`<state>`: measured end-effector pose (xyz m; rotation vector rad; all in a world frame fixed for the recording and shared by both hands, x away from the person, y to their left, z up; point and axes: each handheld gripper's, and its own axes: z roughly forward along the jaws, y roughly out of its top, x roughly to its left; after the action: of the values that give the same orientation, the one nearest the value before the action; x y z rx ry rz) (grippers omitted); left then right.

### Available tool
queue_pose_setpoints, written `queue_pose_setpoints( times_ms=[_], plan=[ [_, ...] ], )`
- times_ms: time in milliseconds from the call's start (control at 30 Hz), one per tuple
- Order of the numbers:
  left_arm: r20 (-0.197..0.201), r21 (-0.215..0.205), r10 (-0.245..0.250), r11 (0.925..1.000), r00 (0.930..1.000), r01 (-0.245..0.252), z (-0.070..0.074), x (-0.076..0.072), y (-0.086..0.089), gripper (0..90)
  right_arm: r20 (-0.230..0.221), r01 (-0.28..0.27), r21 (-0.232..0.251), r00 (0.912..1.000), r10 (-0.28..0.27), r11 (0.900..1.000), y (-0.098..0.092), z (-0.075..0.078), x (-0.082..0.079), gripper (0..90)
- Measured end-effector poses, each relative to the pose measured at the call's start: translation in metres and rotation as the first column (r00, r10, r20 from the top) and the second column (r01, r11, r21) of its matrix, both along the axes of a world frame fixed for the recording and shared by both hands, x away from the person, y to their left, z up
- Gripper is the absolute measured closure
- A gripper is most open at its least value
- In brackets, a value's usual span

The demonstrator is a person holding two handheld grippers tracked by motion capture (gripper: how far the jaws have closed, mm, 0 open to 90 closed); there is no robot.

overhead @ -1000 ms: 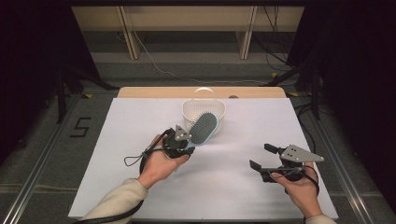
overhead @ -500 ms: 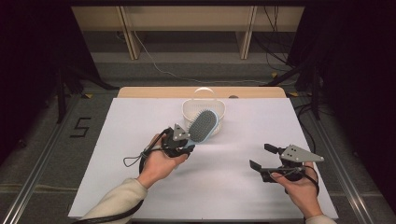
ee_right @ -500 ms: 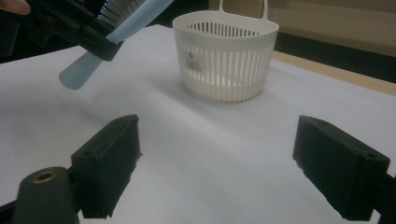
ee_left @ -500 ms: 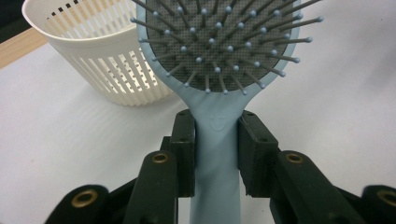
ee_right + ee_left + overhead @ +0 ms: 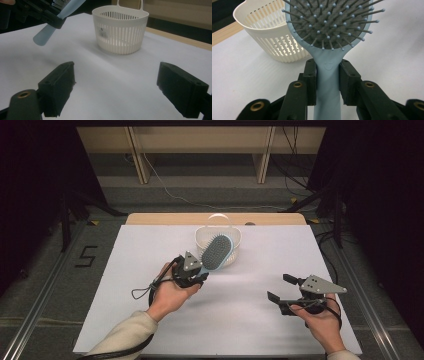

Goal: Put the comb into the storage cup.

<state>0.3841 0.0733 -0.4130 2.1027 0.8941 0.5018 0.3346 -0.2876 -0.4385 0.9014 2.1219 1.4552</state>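
A light blue hairbrush (image 5: 217, 252) with a grey bristle pad is held by its handle in my left gripper (image 5: 196, 271), which is shut on it above the white table. The brush head hangs in front of the white slotted basket (image 5: 202, 236) at the table's far middle. In the left gripper view both black pads clamp the hairbrush's (image 5: 328, 30) handle, with the basket (image 5: 268, 37) behind to the left. My right gripper (image 5: 280, 289) hovers open at the near right, nothing between its fingers. The right gripper view shows the basket (image 5: 120, 30) ahead and the brush's handle end (image 5: 46, 32) at the upper left.
A white sheet covers the table (image 5: 145, 250), with a wooden strip along its far edge. Dark floor, cables and table legs lie beyond. A floor mark reading 5 sits to the left.
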Motion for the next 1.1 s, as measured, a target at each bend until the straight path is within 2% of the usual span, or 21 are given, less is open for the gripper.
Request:
queue_pose_setpoints(
  times_ms=[267, 1100],
  plan=[
    [0.016, -0.004, 0.002, 1.0000, 0.9999, -0.002, 0.0014, -0.0004, 0.0002, 69.7, 0.001, 0.000, 0.002, 1.0000, 0.000, 1.000, 0.0001, 0.0001, 0.0000, 15.5],
    [0.053, -0.052, 0.020, 0.9985, 0.9984, -0.018, 0.0049, 0.0003, 0.0032, 69.8, 0.000, 0.001, -0.002, 1.0000, -0.001, 1.000, -0.0001, -0.0001, 0.0002, 15.5]
  ],
)
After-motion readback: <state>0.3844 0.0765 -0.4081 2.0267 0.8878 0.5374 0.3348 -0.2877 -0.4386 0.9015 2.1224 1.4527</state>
